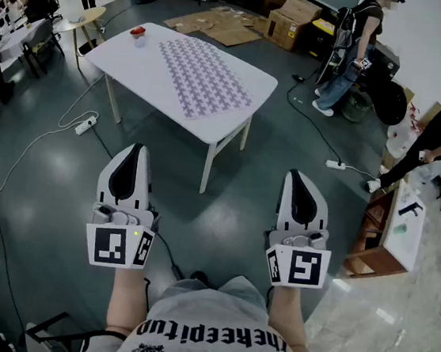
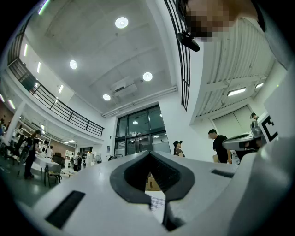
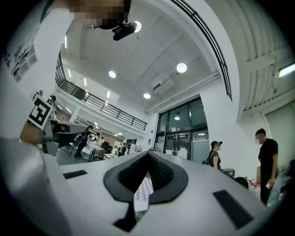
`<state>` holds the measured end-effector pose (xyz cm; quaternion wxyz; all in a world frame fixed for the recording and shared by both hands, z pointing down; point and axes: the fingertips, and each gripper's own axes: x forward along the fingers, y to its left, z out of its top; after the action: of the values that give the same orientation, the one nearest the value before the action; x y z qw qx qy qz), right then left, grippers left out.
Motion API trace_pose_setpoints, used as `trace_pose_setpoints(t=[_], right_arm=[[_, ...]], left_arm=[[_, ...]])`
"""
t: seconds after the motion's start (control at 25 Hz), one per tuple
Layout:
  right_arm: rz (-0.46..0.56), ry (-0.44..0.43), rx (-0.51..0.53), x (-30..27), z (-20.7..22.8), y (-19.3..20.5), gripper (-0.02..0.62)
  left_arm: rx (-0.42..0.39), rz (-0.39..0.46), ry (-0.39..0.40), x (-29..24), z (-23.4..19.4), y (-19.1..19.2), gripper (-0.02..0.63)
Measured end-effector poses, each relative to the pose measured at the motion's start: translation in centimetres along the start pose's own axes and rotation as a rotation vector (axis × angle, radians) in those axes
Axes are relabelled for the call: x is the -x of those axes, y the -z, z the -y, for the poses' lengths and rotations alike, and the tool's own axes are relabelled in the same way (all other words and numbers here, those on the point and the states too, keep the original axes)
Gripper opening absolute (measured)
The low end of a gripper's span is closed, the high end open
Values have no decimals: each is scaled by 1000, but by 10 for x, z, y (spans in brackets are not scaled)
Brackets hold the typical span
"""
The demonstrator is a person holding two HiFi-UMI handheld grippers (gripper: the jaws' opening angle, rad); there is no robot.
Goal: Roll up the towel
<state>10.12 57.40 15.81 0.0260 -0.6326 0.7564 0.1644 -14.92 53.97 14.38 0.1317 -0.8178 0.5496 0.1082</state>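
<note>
One towel [image 1: 203,77] on one table [image 1: 120,51]; left gripper [image 1: 133,151] and right gripper [image 1: 299,177] closed.

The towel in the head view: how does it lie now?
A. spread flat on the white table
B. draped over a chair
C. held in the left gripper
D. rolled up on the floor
A: the patterned towel lies spread flat on the white table, not yet rolled.

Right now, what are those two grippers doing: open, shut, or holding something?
Left gripper: jaws closed, holding nothing.
Right gripper: jaws closed, holding nothing.
</note>
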Motion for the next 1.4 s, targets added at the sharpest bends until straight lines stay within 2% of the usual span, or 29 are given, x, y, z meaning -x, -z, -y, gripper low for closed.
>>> trace_pose_setpoints(t=[0.12,0.28,0.48,0.68,0.88,1.0,1.08,1.28,1.4], right_arm=[[4,9,-34,0,-7,-3,2],[-3,2,-1,1,-8,1,2],[-4,10,-19,1,-10,0,3],[32,14,29,6,-9,-3,2],[36,-43,16,-2,-11,-2,2],[39,-52,-23,-13,-10,7,2],[33,-55,-11,-25,-10,15,2],[12,-64,-2,-70,-5,30,2],[19,-73,-3,-106,4,35,2]], left_arm=[[0,-5,3,3,-4,0,5],[-1,-5,6,5,-4,1,5],[-6,-9,14,5,-4,1,5],[-43,-11,31,9,-1,4,5],[-31,1,20,2,-8,8,5],[19,0,14,-7,-10,15,5],[45,5,17,-14,-11,20,5],[11,24,-7,-47,-27,28,5],[23,44,-20,-76,-40,32,5]])
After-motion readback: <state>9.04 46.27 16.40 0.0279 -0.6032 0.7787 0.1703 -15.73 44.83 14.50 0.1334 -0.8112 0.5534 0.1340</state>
